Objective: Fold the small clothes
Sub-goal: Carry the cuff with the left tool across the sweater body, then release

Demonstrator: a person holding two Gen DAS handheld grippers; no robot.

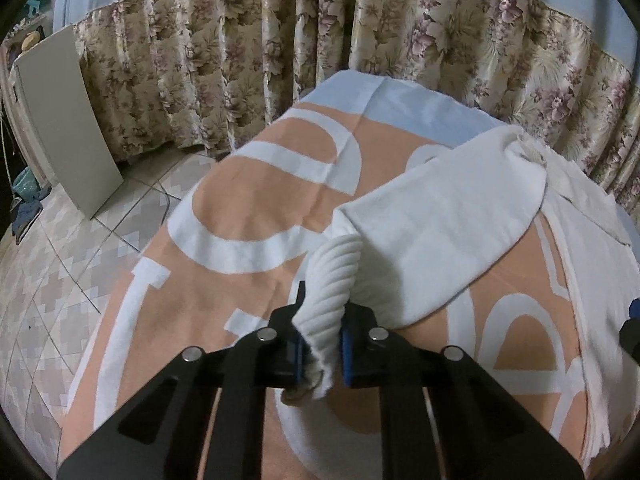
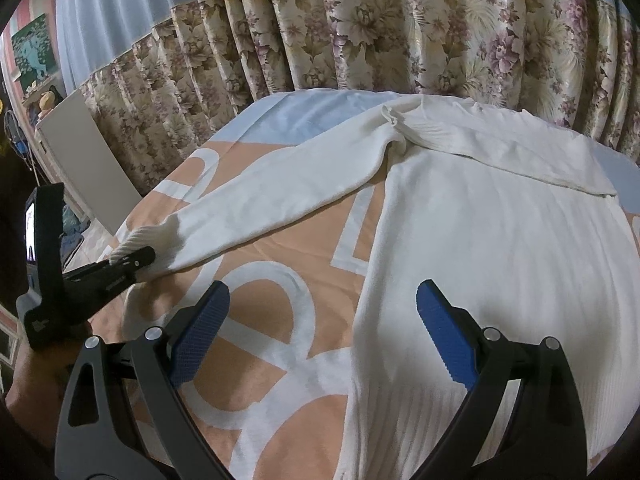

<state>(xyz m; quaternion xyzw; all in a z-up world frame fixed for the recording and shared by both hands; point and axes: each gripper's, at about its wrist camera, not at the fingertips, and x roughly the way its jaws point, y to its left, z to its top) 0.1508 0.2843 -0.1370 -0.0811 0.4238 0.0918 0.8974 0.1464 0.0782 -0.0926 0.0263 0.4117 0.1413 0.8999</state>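
Now the left gripper [image 1: 320, 350] clamps the white knit sweater's ribbed cuff [image 1: 330, 280]; the right gripper [image 2: 320, 340] gapes empty, so the sleeve should fold flat across the body.

One sweater [image 2: 480, 240], two grippers [image 2: 320, 340]

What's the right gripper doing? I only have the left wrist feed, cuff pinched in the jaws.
Observer: The right gripper is open, hovering over the sweater's hem, nothing between its fingers.
Operator: Is the sweater body flat?
Observer: Mostly. The sweater lies spread on the peach-and-white cloth, its neck end toward the floral curtain.
Operator: And the sleeve I'm holding?
Observer: The sleeve runs out diagonally from the shoulder, off to the side of the body, to the left gripper shut on the ribbed cuff.
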